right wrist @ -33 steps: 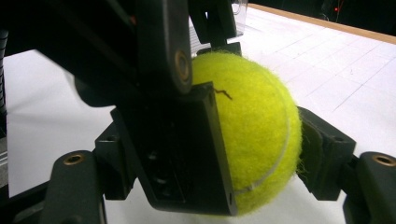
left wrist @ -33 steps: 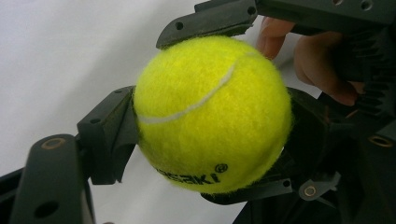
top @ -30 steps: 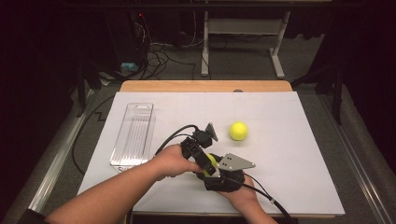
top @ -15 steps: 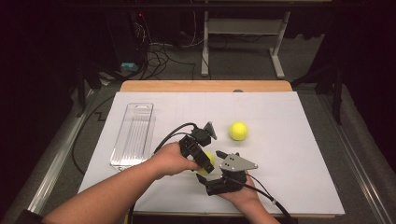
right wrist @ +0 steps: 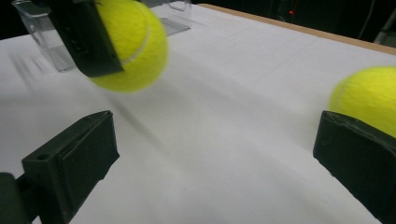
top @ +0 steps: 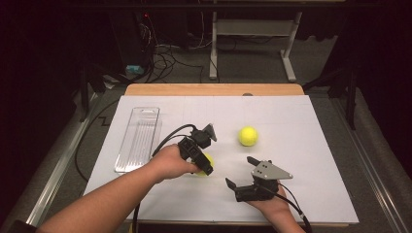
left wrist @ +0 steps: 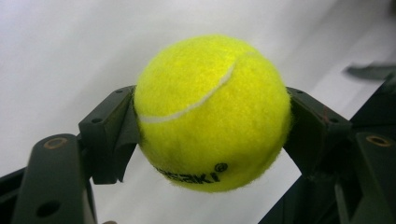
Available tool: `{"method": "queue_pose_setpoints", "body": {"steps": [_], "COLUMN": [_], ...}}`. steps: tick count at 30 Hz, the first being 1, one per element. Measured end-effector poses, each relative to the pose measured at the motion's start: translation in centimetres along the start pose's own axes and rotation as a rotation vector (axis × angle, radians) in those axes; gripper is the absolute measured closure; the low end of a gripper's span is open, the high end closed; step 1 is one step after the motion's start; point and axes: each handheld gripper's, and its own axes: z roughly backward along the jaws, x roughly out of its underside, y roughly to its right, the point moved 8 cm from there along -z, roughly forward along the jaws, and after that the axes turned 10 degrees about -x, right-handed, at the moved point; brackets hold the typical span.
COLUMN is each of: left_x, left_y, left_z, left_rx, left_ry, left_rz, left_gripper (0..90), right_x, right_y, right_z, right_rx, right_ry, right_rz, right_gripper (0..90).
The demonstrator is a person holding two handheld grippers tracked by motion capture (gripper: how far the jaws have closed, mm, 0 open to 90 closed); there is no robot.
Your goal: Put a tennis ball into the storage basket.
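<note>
Our left gripper's (left wrist: 212,135) fingers (left wrist: 109,133) clench one tennis ball (left wrist: 212,112), the right gripper (top: 243,171) spread and empty, so next we carry it to the clear tray (top: 138,138).

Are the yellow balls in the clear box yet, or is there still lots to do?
Not yet. The clear tray looks empty. One tennis ball is gripped between the jaws of the left gripper, so that one is in hand. The right gripper is open and holds nothing. The other ball sits loose on the white table. Probably both balls still need placing.
</note>
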Motion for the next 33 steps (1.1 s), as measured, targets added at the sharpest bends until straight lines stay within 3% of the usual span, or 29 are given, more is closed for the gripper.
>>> {"method": "queue_pose_setpoints", "body": {"steps": [10, 19, 24, 33], "left_x": [1.0, 2.5, 3.4, 5.2], "left_y": [-2.2, -5.7, -7.6, -11.6], "left_z": [0.5, 2.6, 3.7, 5.3], "left_rx": [-0.030, -0.064, -0.081, -0.118], "left_ry": [-0.012, -0.016, -0.014, -0.018], "left_rz": [0.051, 0.117, 0.153, 0.236], "left_gripper": [26.3, 26.3, 26.3, 26.4], "right_x": [2.0, 3.7, 4.3, 4.3], "right_y": [3.0, 5.5, 6.2, 6.3], "right_z": [3.2, 6.3, 7.5, 8.3], "right_rx": [0.096, 0.173, 0.197, 0.206], "right_ry": [-0.028, -0.037, -0.039, -0.030], "right_rz": [-0.004, -0.036, -0.044, -0.042], "right_gripper": [0.0, 0.0, 0.0, 0.0]}}
